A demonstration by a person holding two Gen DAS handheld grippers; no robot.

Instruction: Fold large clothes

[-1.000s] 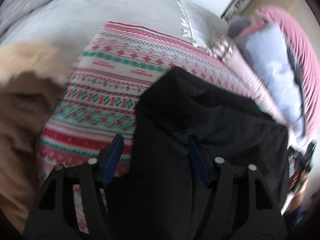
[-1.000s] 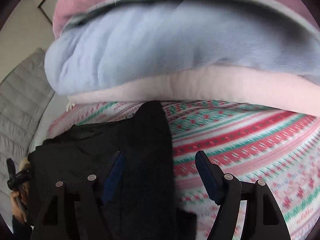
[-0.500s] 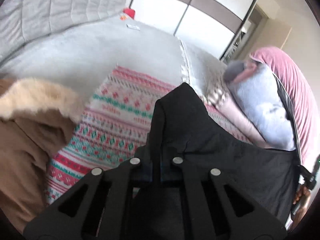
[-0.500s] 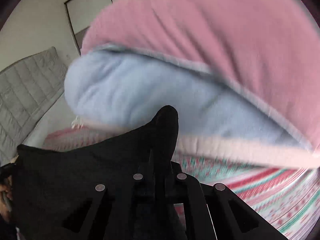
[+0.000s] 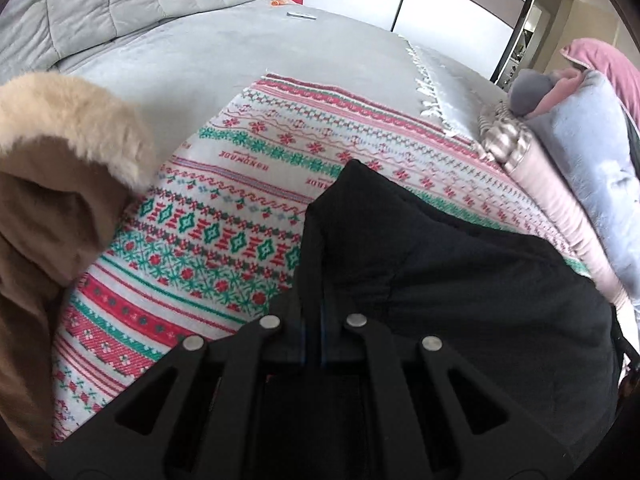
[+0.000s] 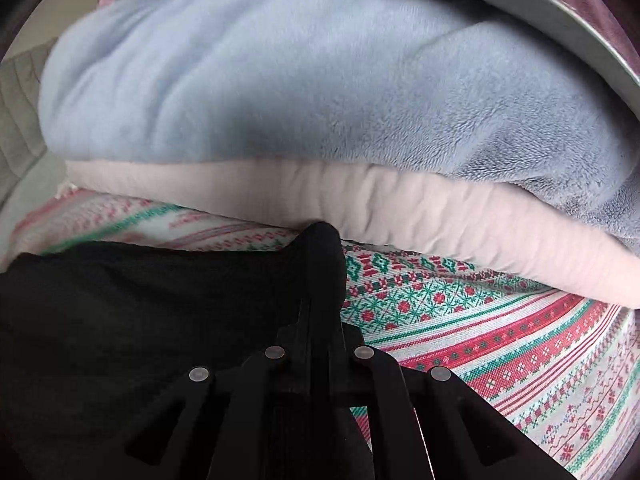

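A black garment (image 5: 460, 280) lies over a red, green and white patterned blanket (image 5: 224, 232) on a bed. My left gripper (image 5: 313, 320) is shut on the garment's left corner, and a peak of cloth stands up past the jaws. In the right wrist view the same black garment (image 6: 140, 304) stretches to the left. There my right gripper (image 6: 320, 320) is shut on its right corner, close under the stacked bedding. The fabric hangs taut between the two grippers.
A brown coat with a cream fur trim (image 5: 60, 132) lies at the left. Light blue (image 6: 320, 80) and pale pink (image 6: 400, 200) folded blankets pile up at the right edge. Grey bedspread (image 5: 200, 52), quilted headboard and wardrobe doors lie beyond.
Both grippers went from open over the black garment to shut on its corners. They lifted the cloth, then came back down toward the patterned blanket.
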